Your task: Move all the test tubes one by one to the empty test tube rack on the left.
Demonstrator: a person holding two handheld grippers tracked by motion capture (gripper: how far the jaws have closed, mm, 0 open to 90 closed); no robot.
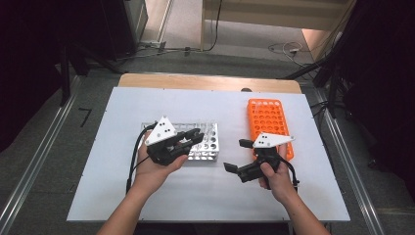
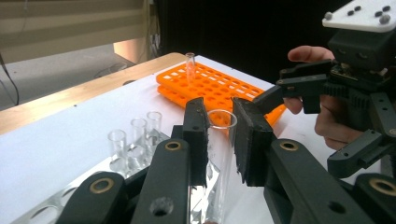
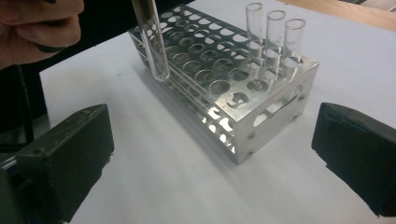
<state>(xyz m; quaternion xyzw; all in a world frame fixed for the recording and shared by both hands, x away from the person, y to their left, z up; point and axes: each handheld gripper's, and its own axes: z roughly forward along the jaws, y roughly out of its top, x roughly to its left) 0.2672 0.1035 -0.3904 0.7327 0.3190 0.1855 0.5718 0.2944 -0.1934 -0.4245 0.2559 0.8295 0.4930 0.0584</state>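
My left gripper (image 1: 195, 137) is shut on a clear glass test tube (image 2: 219, 140), held upright just above the near edge of a silver metal rack (image 1: 209, 148). In the right gripper view the tube's (image 3: 152, 42) rounded bottom hangs beside the rack's (image 3: 261, 112) near corner. Three empty tubes (image 3: 275, 37) stand in the rack's far end. An orange rack (image 1: 266, 120) lies to the right, with one tube (image 2: 190, 65) standing in it. My right gripper (image 1: 236, 155) is open and empty, low over the white board, its jaws pointing left toward the metal rack.
A white board (image 1: 147, 196) covers the table, with bare wood (image 1: 205, 81) along its far edge. The left hand (image 3: 37, 28) is close to the metal rack. Metal rails and cables run along the floor on both sides.
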